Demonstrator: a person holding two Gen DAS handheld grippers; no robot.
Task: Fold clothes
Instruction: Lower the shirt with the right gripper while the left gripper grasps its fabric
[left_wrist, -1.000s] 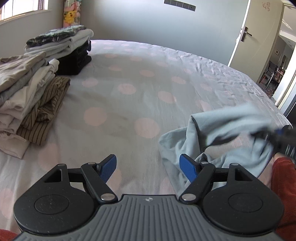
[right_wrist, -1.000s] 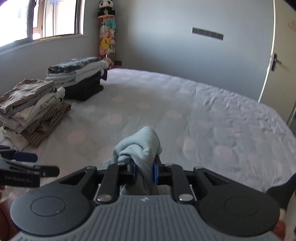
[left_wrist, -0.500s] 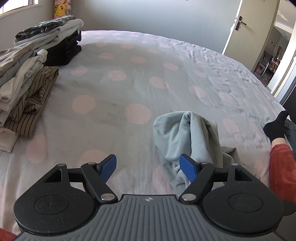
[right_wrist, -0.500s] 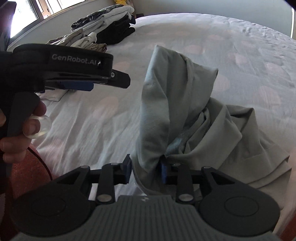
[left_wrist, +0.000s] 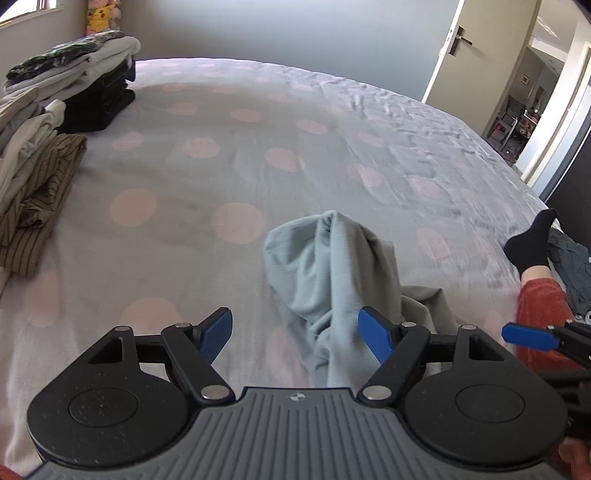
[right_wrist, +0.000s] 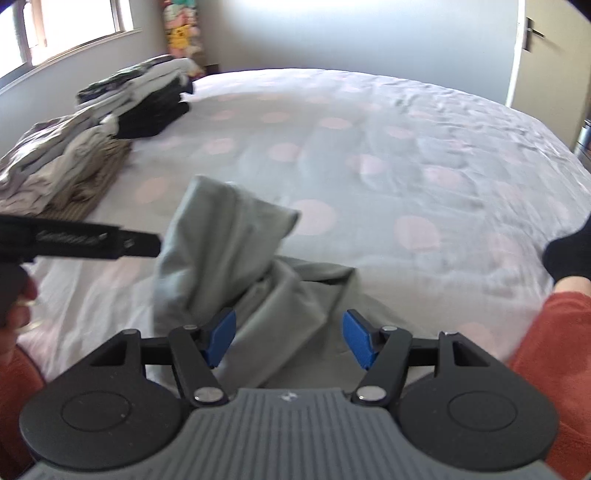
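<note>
A crumpled light grey-blue garment (left_wrist: 332, 273) lies in a heap on the polka-dot bed sheet (left_wrist: 236, 155), near the front edge; it also shows in the right wrist view (right_wrist: 229, 243). My left gripper (left_wrist: 295, 338) is open and empty, just in front of the heap, its right pad close to the cloth. My right gripper (right_wrist: 288, 338) is open and empty over the garment's near, flatter part. The left gripper's body (right_wrist: 85, 240) shows at the left of the right wrist view.
Two stacks of folded clothes stand at the bed's left: a beige and striped stack (left_wrist: 33, 173) and a grey and black stack (left_wrist: 88, 88). My leg in red trousers (left_wrist: 543, 306) with a black sock (left_wrist: 532, 243) rests at the right. A door stands open at the far right.
My right gripper opened and let go of the garment, which dropped into a heap on the sheet. Both grippers shifted slightly; the left stayed open.
</note>
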